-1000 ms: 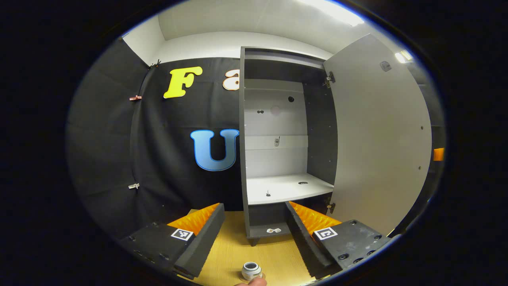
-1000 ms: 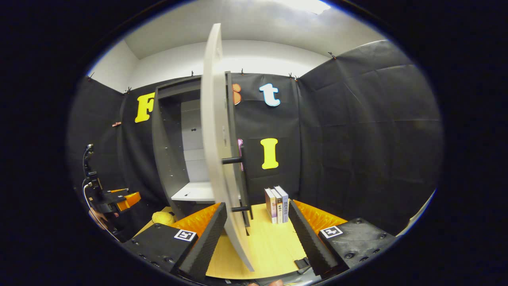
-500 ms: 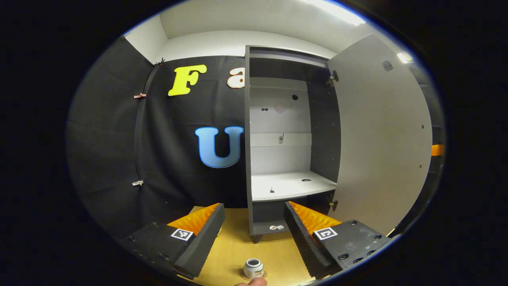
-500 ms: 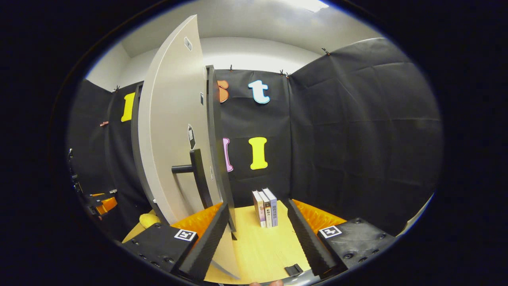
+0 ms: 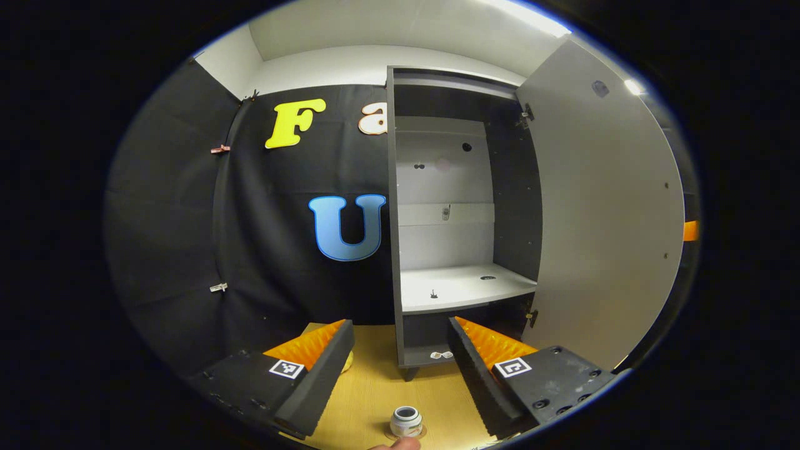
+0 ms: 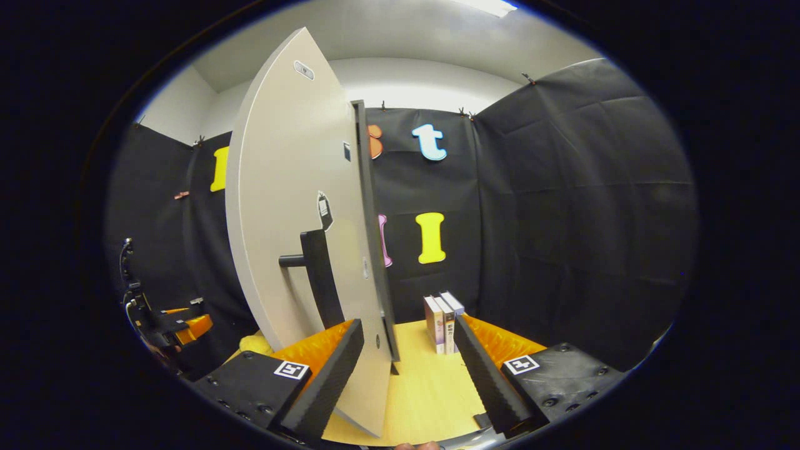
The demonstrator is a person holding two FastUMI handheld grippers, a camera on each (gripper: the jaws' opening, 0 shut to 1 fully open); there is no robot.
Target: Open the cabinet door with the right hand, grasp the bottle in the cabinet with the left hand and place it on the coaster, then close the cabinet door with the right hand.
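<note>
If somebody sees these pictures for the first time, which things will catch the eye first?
The tall cabinet stands wide open in the middle of the left gripper view, its shelf bare. In the right gripper view its pale door with a dark handle rises just ahead of the right tool. On the table, the bottle sits on the coaster between the left tool's fingers.

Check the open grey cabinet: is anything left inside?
The open grey cabinet has a bare white shelf; the dark compartment below it is partly hidden by the left gripper. The small white bottle stands on the wooden table.

The open cabinet [image 5: 459, 250] is faced frontally from near by the left gripper view. Its door [image 6: 294, 206] is seen from outside, close, by the right gripper view. The door is shared.
</note>
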